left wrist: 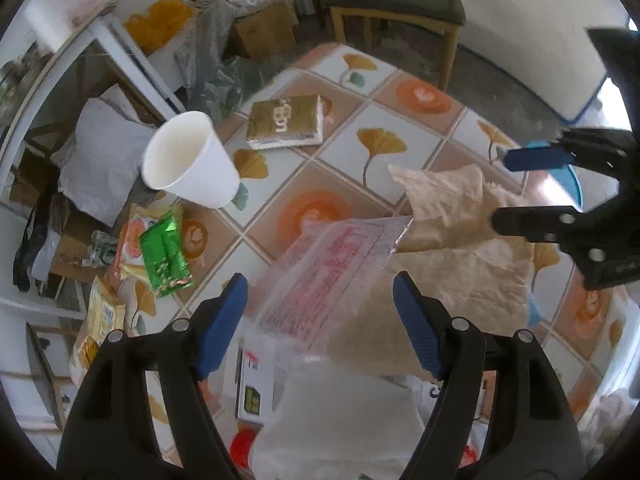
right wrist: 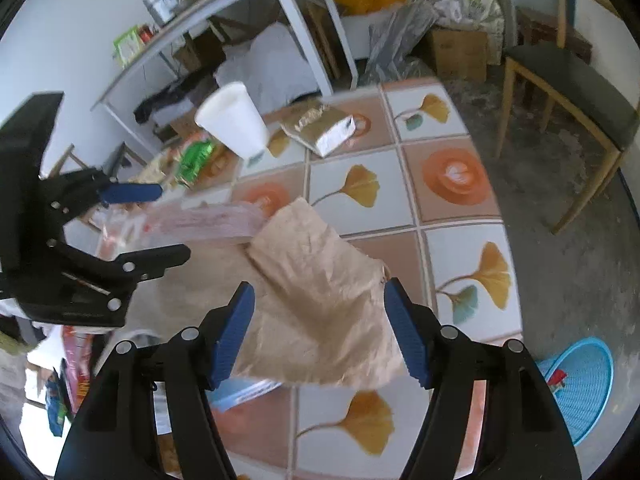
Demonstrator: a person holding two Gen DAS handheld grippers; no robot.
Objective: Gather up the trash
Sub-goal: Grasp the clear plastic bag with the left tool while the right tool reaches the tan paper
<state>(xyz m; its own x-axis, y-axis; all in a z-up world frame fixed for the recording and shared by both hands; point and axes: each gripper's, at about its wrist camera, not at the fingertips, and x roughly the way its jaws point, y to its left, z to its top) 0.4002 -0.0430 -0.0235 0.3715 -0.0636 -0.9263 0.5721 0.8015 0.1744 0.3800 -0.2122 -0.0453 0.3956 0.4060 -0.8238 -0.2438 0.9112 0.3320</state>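
Note:
My left gripper [left wrist: 320, 320] hangs open over a clear plastic wrapper with red print [left wrist: 332, 276]; the wrapper shows between the blue pads, which do not press on it. Beside it lies a crumpled brown paper bag [left wrist: 460, 240]. My right gripper [right wrist: 318, 292] is open above that paper bag [right wrist: 320, 280], its pads apart from it. Each view shows the other gripper: the right gripper [left wrist: 508, 190] enters at the right edge, the left gripper [right wrist: 170, 222] at the left over the clear wrapper [right wrist: 208, 220]. Further back, a white paper cup [left wrist: 188, 160], a gold tissue pack [left wrist: 286, 120] and a green wrapper [left wrist: 164, 252] lie.
The table [right wrist: 460, 264] has a tiled leaf-pattern cloth. Snack packets [left wrist: 100, 320] crowd its left edge. A blue mesh basket [right wrist: 576, 384] stands on the floor at the right. A wooden chair [right wrist: 568, 80] stands beyond the table, with boxes and bags [right wrist: 456, 52] by the wall.

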